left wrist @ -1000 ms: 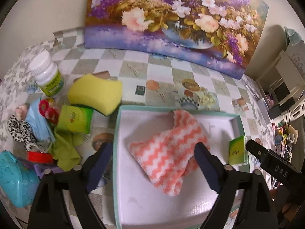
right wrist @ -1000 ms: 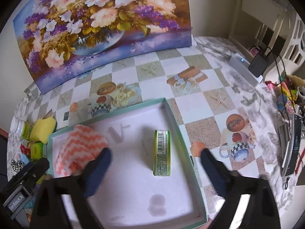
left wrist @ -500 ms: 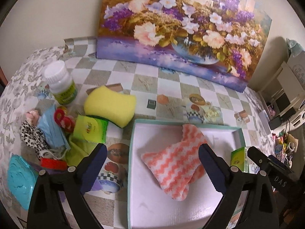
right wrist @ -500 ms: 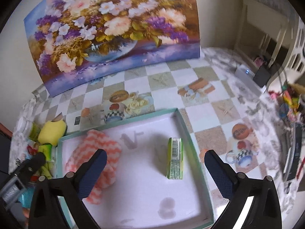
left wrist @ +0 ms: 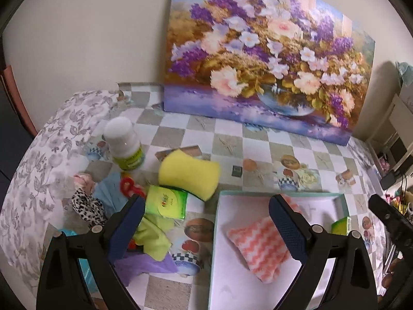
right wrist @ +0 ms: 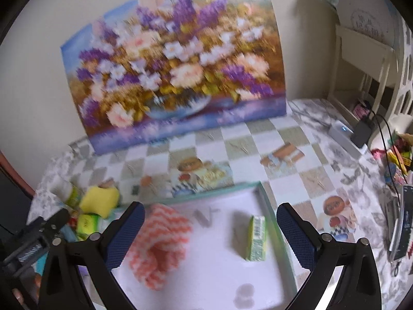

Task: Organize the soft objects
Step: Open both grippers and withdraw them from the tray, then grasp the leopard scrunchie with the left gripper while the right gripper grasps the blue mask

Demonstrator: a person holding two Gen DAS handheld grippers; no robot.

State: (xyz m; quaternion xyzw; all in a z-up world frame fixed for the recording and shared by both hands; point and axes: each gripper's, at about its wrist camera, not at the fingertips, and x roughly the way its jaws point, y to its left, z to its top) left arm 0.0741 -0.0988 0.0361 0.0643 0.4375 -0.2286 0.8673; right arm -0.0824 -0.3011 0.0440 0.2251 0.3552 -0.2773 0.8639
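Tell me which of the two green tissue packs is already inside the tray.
The green tissue pack standing on its edge by the tray's right wall, barcode showing. The other pack lies outside, on the table beside the yellow sponge.

Two grippers: the left gripper point(left wrist: 205, 228) and the right gripper point(right wrist: 210, 232), both with jaws spread wide and nothing between them.

One tray point(left wrist: 216, 245), teal-rimmed. In it: one striped cloth point(left wrist: 258, 245) and one green packet point(right wrist: 256, 235).

On the table outside the tray: one yellow sponge point(left wrist: 188, 177), one second green packet point(left wrist: 166, 202), one white bottle point(left wrist: 124, 144), one lime cloth point(left wrist: 152, 237), one purple cloth point(left wrist: 144, 266), one leopard scrunchie point(left wrist: 87, 206), one blue mask point(left wrist: 108, 193).

One flower painting point(left wrist: 263, 59) stands at the back.
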